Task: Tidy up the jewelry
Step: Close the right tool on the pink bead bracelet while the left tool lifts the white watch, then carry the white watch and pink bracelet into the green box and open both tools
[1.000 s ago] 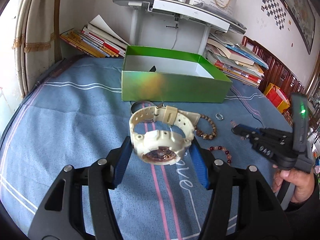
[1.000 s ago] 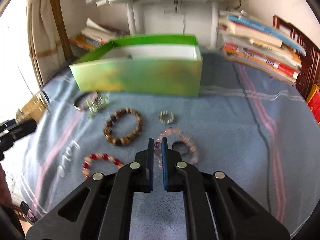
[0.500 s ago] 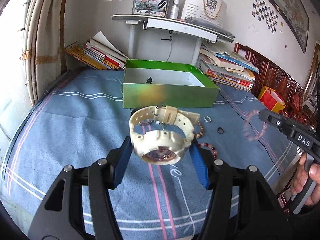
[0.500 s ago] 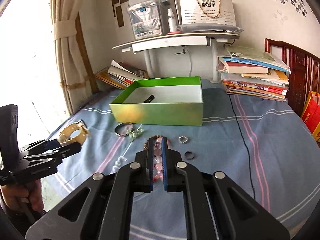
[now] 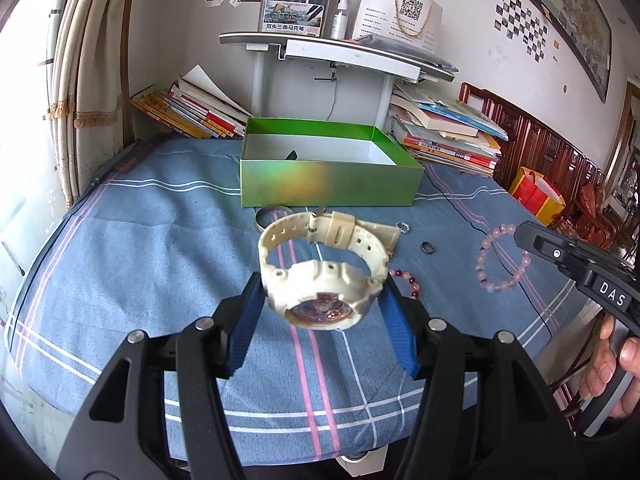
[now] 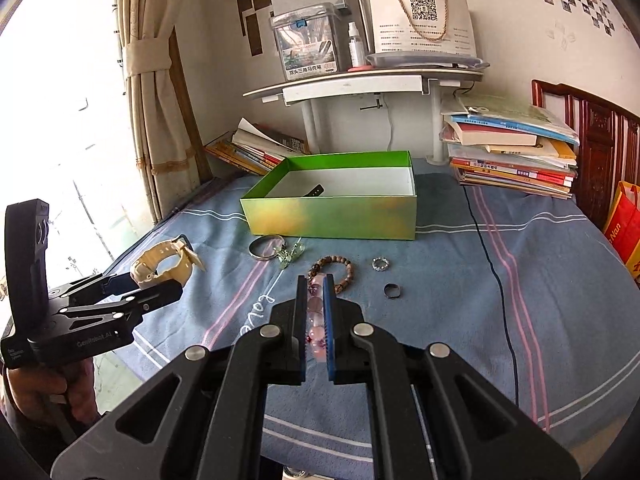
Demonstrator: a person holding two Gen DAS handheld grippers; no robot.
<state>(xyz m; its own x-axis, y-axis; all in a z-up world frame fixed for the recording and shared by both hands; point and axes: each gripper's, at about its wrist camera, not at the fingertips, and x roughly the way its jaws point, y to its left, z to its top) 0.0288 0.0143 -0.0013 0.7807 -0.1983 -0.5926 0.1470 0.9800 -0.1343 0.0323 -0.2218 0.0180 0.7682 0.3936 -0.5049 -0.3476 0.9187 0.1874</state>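
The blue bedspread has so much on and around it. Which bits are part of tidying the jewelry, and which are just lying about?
Part of the job:
- cream watch, held in the left gripper
- pink bead bracelet, held in the right gripper
- green box
- wooden bead bracelet
- silver bangle
- two rings

Just lying about:
- book stacks
- white shelf
- curtain

Both wrist views face the green box (image 5: 331, 178) from above the table.
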